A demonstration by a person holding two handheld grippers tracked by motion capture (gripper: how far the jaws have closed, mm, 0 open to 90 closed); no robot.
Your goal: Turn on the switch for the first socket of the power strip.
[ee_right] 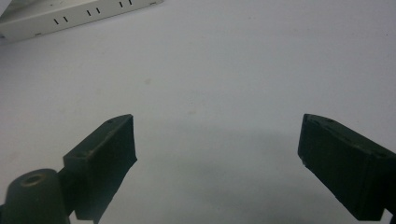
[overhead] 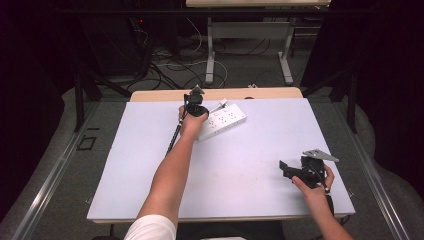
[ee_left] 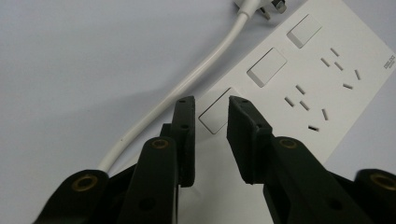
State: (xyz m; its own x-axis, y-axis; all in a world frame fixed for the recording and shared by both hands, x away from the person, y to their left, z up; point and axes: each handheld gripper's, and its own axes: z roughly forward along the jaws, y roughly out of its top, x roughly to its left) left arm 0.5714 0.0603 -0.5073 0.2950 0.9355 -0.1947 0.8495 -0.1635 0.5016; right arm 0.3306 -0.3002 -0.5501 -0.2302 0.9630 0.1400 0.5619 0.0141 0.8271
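Observation:
A white power strip (overhead: 222, 120) lies flat at the far middle of the white table (overhead: 250, 150). My left gripper (overhead: 199, 111) is at the strip's left end. In the left gripper view its jaws stand a small gap apart, nothing between them, just above one rocker switch (ee_left: 212, 113) of the power strip (ee_left: 299, 93), so the left gripper (ee_left: 211, 103) is open. A white cable (ee_left: 187, 84) runs from beside the strip to a plug (ee_left: 261, 7). My right gripper (overhead: 286, 170) rests low at the near right, far from the strip. The right gripper (ee_right: 217, 140) is wide open over bare table, with the power strip (ee_right: 70, 16) far off.
The table's wooden far edge (overhead: 215, 93) sits just behind the strip. Beyond it are another table's metal legs (overhead: 210, 55) and loose cables on the floor (overhead: 170, 65). Dark curtains close both sides.

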